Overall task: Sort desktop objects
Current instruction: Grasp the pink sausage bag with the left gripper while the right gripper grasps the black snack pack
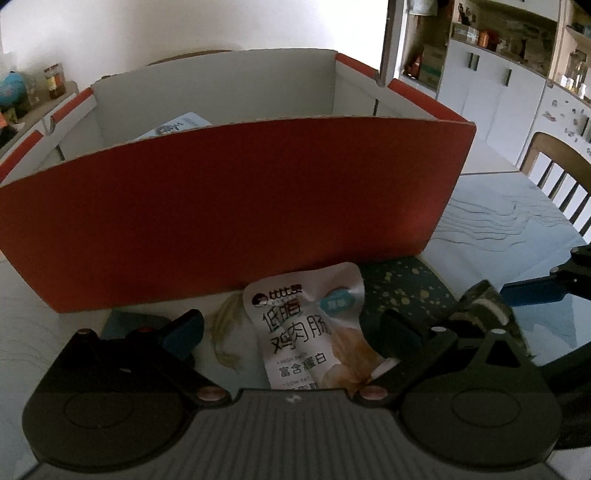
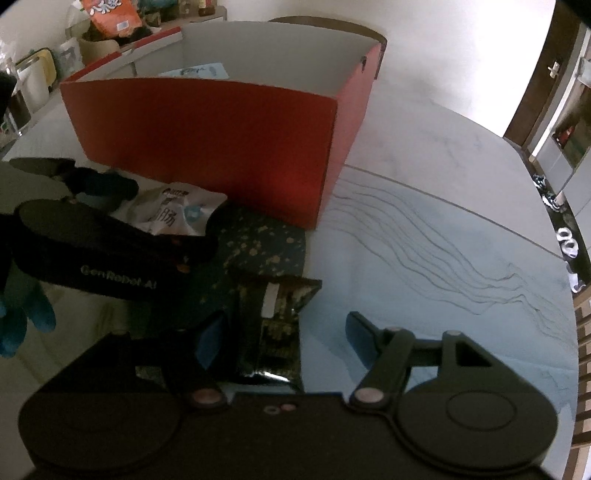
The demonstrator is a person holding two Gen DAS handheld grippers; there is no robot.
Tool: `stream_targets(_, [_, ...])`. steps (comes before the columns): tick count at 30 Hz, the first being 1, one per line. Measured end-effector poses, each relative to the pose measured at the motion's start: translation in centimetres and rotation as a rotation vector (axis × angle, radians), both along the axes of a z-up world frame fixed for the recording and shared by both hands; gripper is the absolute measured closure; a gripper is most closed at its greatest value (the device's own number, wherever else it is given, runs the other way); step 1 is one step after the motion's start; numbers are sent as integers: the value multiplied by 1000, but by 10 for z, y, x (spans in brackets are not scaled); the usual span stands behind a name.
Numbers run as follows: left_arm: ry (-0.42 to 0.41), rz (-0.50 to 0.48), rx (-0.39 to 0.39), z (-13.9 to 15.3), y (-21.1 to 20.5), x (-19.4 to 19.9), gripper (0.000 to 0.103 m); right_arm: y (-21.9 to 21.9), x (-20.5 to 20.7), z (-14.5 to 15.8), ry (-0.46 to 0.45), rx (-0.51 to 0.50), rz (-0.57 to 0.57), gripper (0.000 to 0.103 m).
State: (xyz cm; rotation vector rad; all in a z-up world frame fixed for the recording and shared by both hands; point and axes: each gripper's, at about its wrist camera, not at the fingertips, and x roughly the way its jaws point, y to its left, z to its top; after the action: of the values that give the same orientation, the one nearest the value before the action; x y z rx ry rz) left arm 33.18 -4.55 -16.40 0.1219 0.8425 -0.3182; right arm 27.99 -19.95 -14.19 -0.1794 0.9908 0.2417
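A white sausage packet point(image 1: 303, 332) with black lettering lies on the table in front of the red cardboard box point(image 1: 236, 206). My left gripper point(image 1: 295, 332) stands open around it, a finger on each side. The right wrist view shows this gripper point(image 2: 162, 218) over the same packet point(image 2: 177, 210). A small dark packet with gold print point(image 2: 280, 321) lies partly on a dark speckled sheet point(image 2: 258, 251). My right gripper point(image 2: 284, 339) is open astride it, the left finger close against it and the right one apart. The box point(image 2: 207, 147) holds a light-blue packet point(image 2: 199, 70).
The pale marbled table point(image 2: 424, 240) stretches right of the box to its edge. A wooden chair point(image 1: 561, 173) stands at the far side. Shelves with clutter point(image 2: 107, 18) lie behind the box. A blue-gloved hand point(image 2: 22, 325) holds the left gripper.
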Motion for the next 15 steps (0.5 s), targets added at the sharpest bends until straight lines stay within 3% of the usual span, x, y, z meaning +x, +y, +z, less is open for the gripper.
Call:
stream_targets(5, [-32,29,9,0,1,-3,8,-7,4,-3,-2,34,-12,41])
stream_targets(13, [-59,36,20,4,4,-5,32,-9,2,-3,-12,52,-17,47])
stream_targets(15, [-57,37,20,4,5,-4,32,-8,1,-3,-14,55,-16,50])
